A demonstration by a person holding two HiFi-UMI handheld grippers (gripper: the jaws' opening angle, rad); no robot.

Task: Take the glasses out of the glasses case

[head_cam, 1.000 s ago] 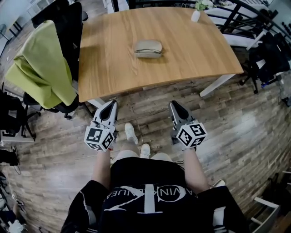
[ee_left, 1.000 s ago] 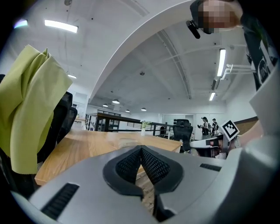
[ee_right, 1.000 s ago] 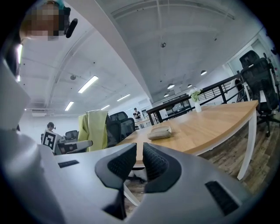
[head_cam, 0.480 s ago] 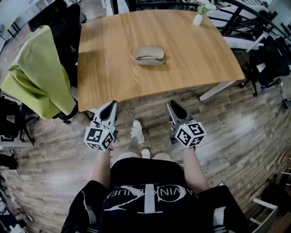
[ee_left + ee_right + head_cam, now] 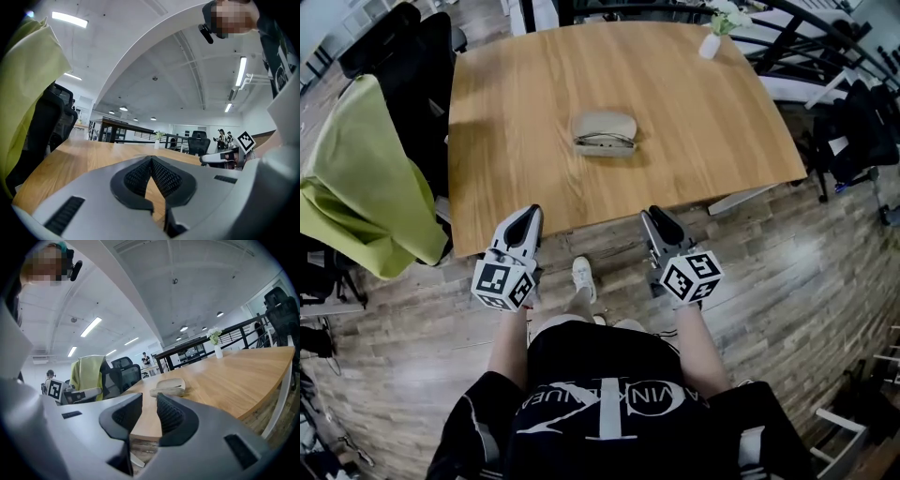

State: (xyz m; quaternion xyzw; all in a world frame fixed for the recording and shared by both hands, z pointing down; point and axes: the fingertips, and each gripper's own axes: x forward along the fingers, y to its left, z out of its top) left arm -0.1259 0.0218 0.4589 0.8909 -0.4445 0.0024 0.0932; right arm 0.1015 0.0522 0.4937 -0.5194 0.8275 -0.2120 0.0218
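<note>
By the table's (image 5: 506, 112) near edge, the left gripper (image 5: 528, 214) has its tips pressed together, holding nothing. The closed case (image 5: 605, 132) lies mid-table. The right gripper (image 5: 652, 216), by that same edge, stands slightly parted, empty.

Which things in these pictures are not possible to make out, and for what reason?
- Inside of the glasses case: in the head view and the right gripper view its lid lies over it, so no glasses show.
- Most of the chair: in the head view the green jacket hangs over it.
- The two people far behind: in the left gripper view they are too small to tell what they do.
</note>
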